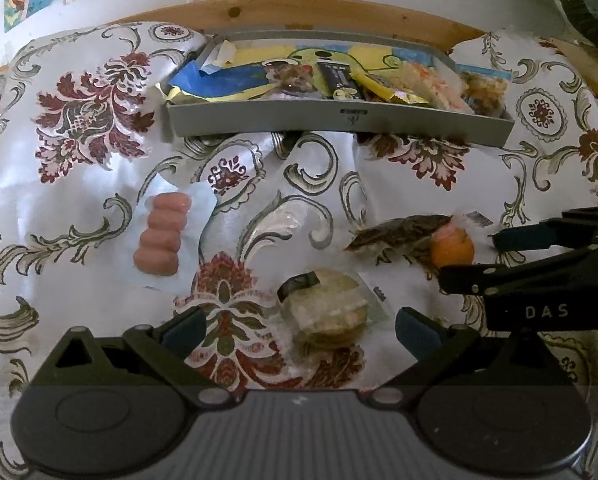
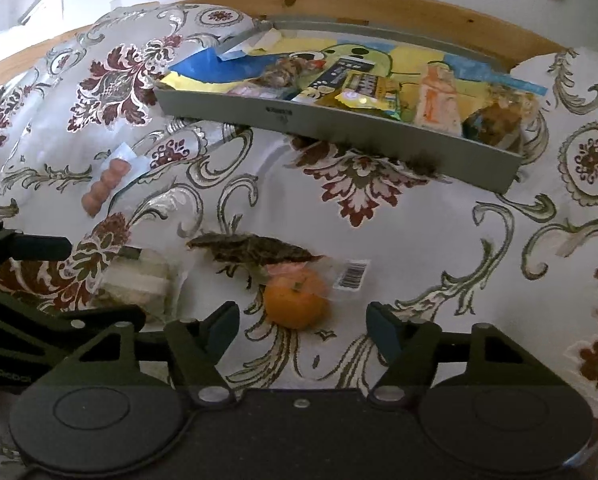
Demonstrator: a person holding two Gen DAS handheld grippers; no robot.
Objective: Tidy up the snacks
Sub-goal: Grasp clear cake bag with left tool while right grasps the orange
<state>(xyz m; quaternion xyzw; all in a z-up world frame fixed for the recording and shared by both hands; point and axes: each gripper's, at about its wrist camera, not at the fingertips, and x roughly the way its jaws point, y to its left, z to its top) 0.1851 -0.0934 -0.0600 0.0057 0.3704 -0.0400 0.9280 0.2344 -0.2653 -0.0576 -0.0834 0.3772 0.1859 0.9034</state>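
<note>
Snacks lie scattered on a floral cloth (image 1: pixel 79 208), apparently waiting to be moved into the grey tray (image 1: pixel 339 118) at twelve o'clock, which already holds several packets. The left gripper (image 1: pixel 299 330) hangs wide open and empty, its jaws either side of a round wrapped cracker (image 1: pixel 327 312), probably lining up for a grasp. The right gripper (image 2: pixel 303 326) is equally spread and empty, with a wrapped orange (image 2: pixel 297 302) between its jaws. Just beyond the orange, a dark packet (image 2: pixel 255 252) runs nine to three o'clock. A pack of pink sausages (image 1: pixel 163 234) lies at ten o'clock in the left view, its long axis twelve to six.
</note>
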